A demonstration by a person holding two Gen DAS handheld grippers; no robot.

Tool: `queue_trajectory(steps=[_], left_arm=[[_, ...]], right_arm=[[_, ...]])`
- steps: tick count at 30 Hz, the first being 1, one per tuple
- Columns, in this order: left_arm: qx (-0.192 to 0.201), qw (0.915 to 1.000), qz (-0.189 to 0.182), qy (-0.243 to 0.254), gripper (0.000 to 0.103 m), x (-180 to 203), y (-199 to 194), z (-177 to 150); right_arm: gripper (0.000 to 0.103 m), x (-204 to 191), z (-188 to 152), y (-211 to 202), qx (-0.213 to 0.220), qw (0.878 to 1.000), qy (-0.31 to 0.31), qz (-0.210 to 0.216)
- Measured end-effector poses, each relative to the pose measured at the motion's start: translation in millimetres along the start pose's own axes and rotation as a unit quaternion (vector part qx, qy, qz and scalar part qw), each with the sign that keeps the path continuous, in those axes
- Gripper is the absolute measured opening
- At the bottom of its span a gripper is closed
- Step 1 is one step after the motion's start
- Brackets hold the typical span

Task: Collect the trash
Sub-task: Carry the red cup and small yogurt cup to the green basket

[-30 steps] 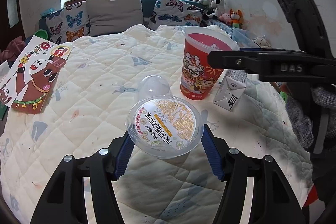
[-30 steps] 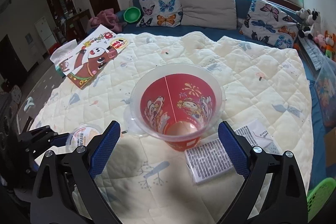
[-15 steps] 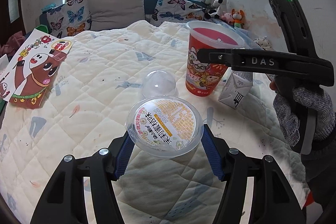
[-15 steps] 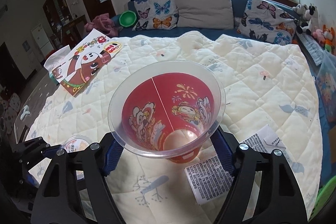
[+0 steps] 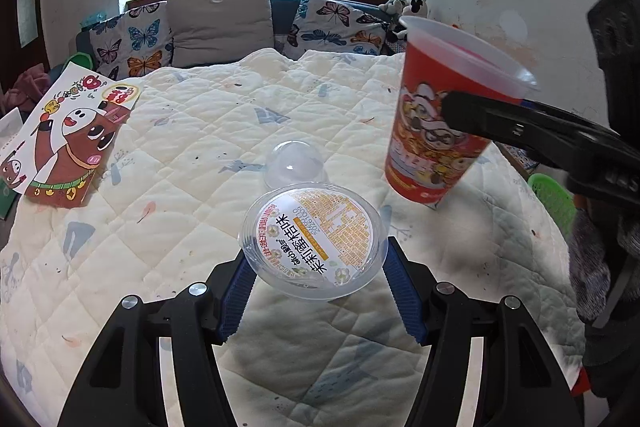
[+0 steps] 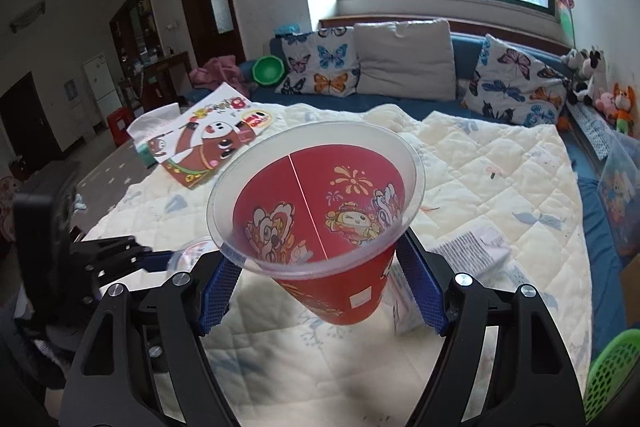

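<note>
Two items in hand: left tongs (image 5: 316,291) pinch the clear tub (image 5: 314,241); right tongs (image 6: 320,291) pinch the red cup (image 6: 320,223), tilted above the quilt. Advise carrying it level, with firm pressure below the rim.

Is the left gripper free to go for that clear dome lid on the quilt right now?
Probably not yet. The left gripper is shut on the round plastic tub, so its jaws are full. The clear dome lid lies uncovered on the quilt just beyond it, with nothing between them.
</note>
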State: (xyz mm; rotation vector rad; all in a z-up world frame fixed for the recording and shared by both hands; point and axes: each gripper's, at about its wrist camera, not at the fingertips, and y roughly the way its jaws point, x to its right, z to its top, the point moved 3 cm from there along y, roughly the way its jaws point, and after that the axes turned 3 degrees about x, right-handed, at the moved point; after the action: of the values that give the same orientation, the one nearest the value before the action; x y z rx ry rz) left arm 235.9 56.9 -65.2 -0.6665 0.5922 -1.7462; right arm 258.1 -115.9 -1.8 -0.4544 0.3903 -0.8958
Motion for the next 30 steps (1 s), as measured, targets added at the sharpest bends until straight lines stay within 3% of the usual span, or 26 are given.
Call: queue_trajectory(steps=[7,13,21,30], left_arm=[[0.004,1.0000,-0.002,0.008,0.061,9,-12,-5],[0.009,0.9996,-0.013,0.021,0.061,28,-18,-6],[0.013,0.9975,-0.050,0.048,0.061,79,-17,2],[0.009,0.9908,-0.101,0.090,0.061,158,-5,14]], right_arm=[[0.075,-11,-21,-41,0.015,1.000,-0.009,0.000],[0.075,4,-48,-68,0.010,0.999,0.021,-0.023],[0.075,57,-83,-119,0.015,0.992,0.085,-0.094],[0.075,151,-124,-187,0.014,0.966,0.156,-0.206]])
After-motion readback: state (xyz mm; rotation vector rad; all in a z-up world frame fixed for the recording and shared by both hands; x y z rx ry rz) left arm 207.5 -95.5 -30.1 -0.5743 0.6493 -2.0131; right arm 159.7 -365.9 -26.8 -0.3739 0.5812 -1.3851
